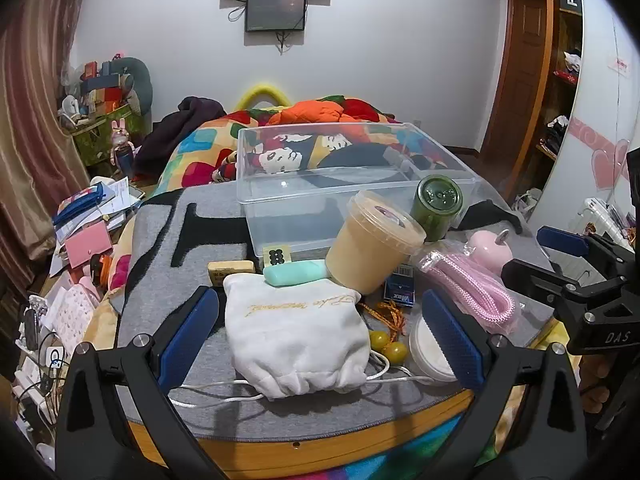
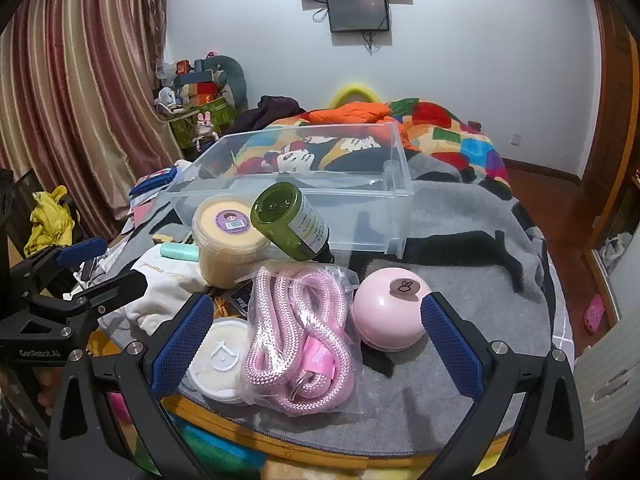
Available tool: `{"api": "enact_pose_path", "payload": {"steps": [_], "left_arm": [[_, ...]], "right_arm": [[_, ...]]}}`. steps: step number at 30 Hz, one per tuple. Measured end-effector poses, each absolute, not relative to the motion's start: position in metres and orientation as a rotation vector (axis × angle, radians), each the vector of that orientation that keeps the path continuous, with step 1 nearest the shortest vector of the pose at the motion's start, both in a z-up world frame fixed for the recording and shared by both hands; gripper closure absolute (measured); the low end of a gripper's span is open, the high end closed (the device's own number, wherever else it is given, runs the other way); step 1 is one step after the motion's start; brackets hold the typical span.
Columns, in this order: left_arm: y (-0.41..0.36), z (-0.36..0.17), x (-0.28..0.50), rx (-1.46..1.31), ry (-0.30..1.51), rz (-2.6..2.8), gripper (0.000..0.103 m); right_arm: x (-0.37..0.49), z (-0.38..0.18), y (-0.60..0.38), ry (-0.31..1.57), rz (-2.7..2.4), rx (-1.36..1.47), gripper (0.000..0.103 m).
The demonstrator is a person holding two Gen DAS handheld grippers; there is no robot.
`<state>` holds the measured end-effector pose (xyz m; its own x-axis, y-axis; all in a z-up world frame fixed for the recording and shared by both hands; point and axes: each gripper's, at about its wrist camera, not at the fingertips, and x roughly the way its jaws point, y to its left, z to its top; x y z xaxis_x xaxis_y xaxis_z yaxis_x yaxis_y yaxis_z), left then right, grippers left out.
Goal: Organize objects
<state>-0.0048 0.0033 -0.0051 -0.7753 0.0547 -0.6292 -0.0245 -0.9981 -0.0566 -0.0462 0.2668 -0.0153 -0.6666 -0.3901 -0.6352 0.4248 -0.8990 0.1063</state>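
Note:
A clear plastic bin [image 1: 344,184] stands empty at the back of a grey mat [image 1: 168,240]; it also shows in the right wrist view [image 2: 312,184]. My left gripper [image 1: 320,332] is open around a white drawstring pouch [image 1: 296,340], not touching it. A beige tub [image 1: 372,240], a green bottle [image 1: 438,204] lying on its side and a mint bar [image 1: 296,272] lie behind the pouch. My right gripper [image 2: 316,336] is open above a bagged pink rope [image 2: 296,332], with a pink round case [image 2: 390,308] beside its right finger and a white lid [image 2: 218,356] by its left finger.
Two mahjong tiles [image 1: 276,256], yellow beads [image 1: 388,344] on an orange cord and a blue card [image 1: 400,292] lie among the items. The mat's front edge [image 2: 360,440] is right below my grippers. A cluttered bed [image 2: 440,136] lies behind; papers [image 1: 92,216] are piled at left.

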Motion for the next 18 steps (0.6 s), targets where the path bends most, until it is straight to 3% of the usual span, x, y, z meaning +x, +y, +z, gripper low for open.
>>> {"api": "enact_pose_path", "payload": {"steps": [18], "left_arm": [[0.0073, -0.0033, -0.0034, -1.033, -0.063, 2.921, 0.000]], "right_arm": [[-0.0430, -0.0121, 0.2689, 0.066, -2.525, 0.924, 0.000]]}}
